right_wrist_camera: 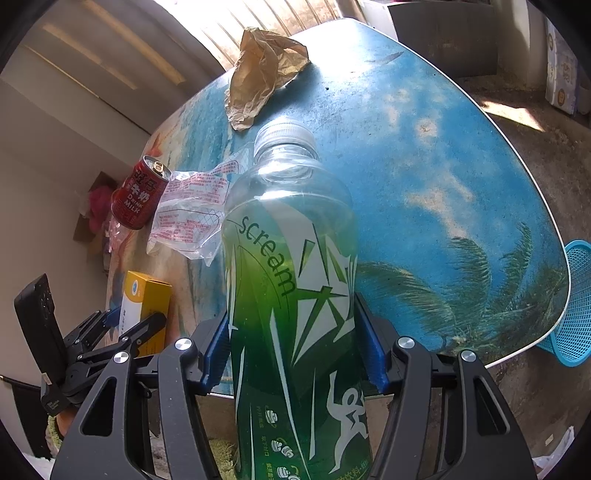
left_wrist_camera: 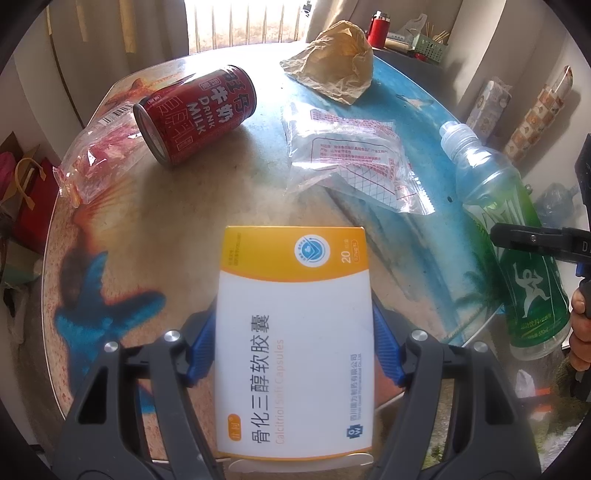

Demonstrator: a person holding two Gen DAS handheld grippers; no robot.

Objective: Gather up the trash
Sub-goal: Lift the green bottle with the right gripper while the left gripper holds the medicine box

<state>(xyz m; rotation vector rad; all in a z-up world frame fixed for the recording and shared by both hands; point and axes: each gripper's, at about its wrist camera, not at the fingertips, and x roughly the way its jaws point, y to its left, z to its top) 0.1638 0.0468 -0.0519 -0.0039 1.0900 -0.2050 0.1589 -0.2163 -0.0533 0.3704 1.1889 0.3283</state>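
Observation:
A white and yellow medicine box (left_wrist_camera: 293, 295) sits between the blue pads of my left gripper (left_wrist_camera: 293, 332), which is shut on its long sides near the table's front edge. The same box (right_wrist_camera: 147, 295) shows at the left of the right wrist view. My right gripper (right_wrist_camera: 293, 343) is shut on a green-labelled clear plastic bottle (right_wrist_camera: 291, 258), cap pointing away; the bottle (left_wrist_camera: 509, 229) appears at the right of the left wrist view. On the table lie a red milk can (left_wrist_camera: 195, 114) on its side, a clear printed wrapper (left_wrist_camera: 354, 158), a crumpled brown paper bag (left_wrist_camera: 332, 62) and a clear pinkish bag (left_wrist_camera: 99, 158).
The round table (left_wrist_camera: 166, 229) has a beach print of starfish, sea and palms. A blue mesh basket (right_wrist_camera: 576, 306) stands on the floor beyond the table's right edge. Bags and boxes crowd the floor at the left, and a shelf with a red flask (left_wrist_camera: 378, 29) is behind.

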